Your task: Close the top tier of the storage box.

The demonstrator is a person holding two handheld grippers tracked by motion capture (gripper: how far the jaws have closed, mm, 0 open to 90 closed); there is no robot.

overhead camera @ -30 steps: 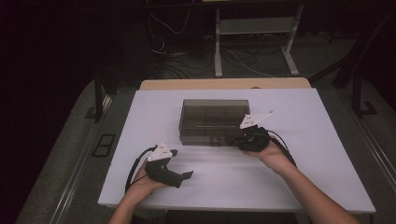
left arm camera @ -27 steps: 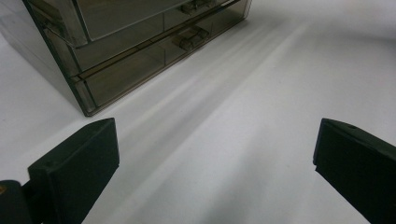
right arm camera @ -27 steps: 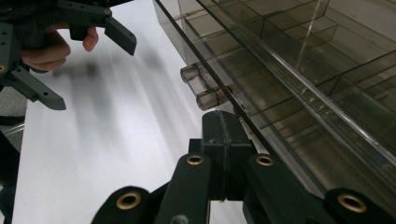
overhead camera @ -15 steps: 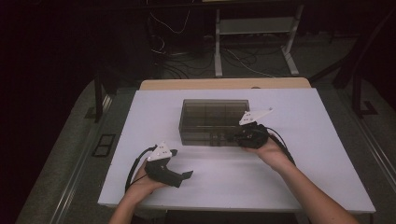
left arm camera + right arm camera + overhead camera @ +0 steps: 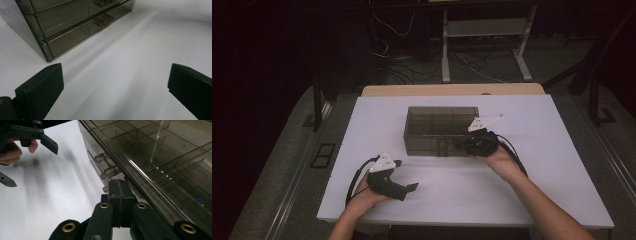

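Overhead, smoky drawer box [image 5: 440, 131] at table [image 5: 532, 125] centre; right gripper [image 5: 464, 145] at its near front, left gripper [image 5: 409, 189] near left, well apart. Along left gripper [image 5: 115, 82]: jaws spread wide, nothing between. Along right gripper [image 5: 119, 187]: jaws pressed together, just beside drawer knobs [image 5: 110, 171].
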